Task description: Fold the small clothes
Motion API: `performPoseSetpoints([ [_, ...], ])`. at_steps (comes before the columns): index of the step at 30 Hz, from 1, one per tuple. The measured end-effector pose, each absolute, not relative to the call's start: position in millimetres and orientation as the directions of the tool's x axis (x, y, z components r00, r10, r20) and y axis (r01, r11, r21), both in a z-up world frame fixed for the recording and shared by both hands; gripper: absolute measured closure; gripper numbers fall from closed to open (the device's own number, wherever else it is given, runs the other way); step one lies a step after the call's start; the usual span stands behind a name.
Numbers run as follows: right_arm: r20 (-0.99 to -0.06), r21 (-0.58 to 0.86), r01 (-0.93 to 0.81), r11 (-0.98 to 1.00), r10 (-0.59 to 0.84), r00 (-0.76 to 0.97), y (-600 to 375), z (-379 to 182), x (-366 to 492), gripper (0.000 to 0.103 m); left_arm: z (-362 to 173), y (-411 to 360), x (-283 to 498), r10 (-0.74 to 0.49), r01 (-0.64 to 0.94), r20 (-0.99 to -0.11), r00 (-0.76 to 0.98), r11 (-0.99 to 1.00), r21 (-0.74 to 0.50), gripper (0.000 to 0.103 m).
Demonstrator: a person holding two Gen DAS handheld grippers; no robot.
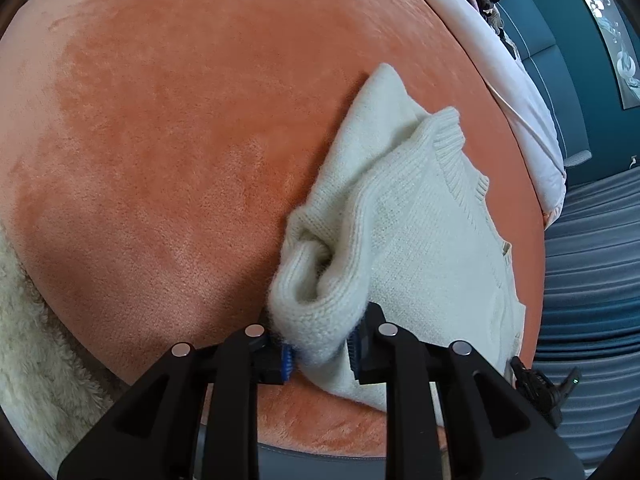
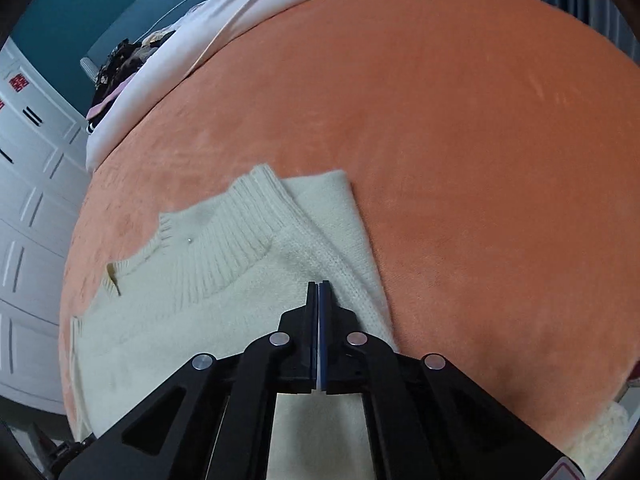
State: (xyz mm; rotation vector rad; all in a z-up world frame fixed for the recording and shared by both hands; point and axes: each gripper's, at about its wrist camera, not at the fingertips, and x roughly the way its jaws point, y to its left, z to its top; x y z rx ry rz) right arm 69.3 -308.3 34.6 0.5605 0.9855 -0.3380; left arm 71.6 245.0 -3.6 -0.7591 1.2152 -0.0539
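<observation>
A small cream knit sweater [image 1: 404, 216] lies on the orange plush blanket [image 1: 160, 140], near the edge where the white sheet [image 1: 516, 92] shows. The left gripper [image 1: 320, 354] has a bunched fold of the sweater's edge between its narrow jaws, the knit bulging up between the blue pads. The right gripper [image 2: 319, 292] hangs over the sweater's body below the ribbed collar [image 2: 224, 248], jaws pressed together with nothing between them
</observation>
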Motion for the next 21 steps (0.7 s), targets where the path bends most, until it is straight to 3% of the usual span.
performPoseSetpoints([
  [3, -0.83, 0.31, 0.347, 0.885, 0.074, 0.552, -242.2, 65.6, 74.9, 0.096, -2.9, 245.1, 71.5, -0.431, -0.352, -0.813, 0.391, 0.746, -0.565, 0.081],
  [6, -0.836, 0.276, 0.163, 0.947, 0.153, 0.527, -169.7, 70.6, 91.0, 0.096, -1.6, 245.9, 73.5, -0.447, -0.357, -0.792, 0.415, 0.721, -0.594, 0.071],
  [8, -0.847, 0.277, 0.086, 0.957, 0.201, 0.491, -132.7, 59.7, 106.6, 0.096, -2.2, 249.2, 75.5, -0.465, -0.37, -0.766, 0.444, 0.683, -0.629, 0.057],
  [12, -0.915, 0.208, 0.043, 0.977, 0.178, 0.363, -88.1, 4.0, 136.0, 0.097, -8.8, 251.8, 84.7, -0.467, -0.4, -0.745, 0.477, 0.64, -0.656, 0.049],
  [14, -0.905, 0.173, 0.022, 0.985, 0.15, 0.398, -86.1, -5.0, 137.3, 0.098, -7.6, 248.0, 89.4, -0.444, -0.417, -0.755, 0.483, 0.641, -0.644, 0.055],
  [16, -0.91, 0.176, 0.032, 0.984, 0.151, 0.386, -85.8, -6.3, 140.5, 0.098, -3.8, 242.4, 94.5, -0.433, -0.392, -0.765, 0.477, 0.674, -0.626, 0.074],
  [17, -0.913, 0.175, 0.031, 0.984, 0.151, 0.38, -86.1, -5.8, 142.0, 0.098, -0.3, 240.7, 95.1, -0.439, -0.386, -0.759, 0.481, 0.671, -0.633, 0.078],
  [21, -0.908, 0.206, 0.025, 0.978, 0.182, 0.377, -94.2, 0.6, 136.6, 0.099, 48.5, 220.7, 94.2, -0.43, -0.281, -0.718, 0.547, 0.714, -0.641, 0.084],
])
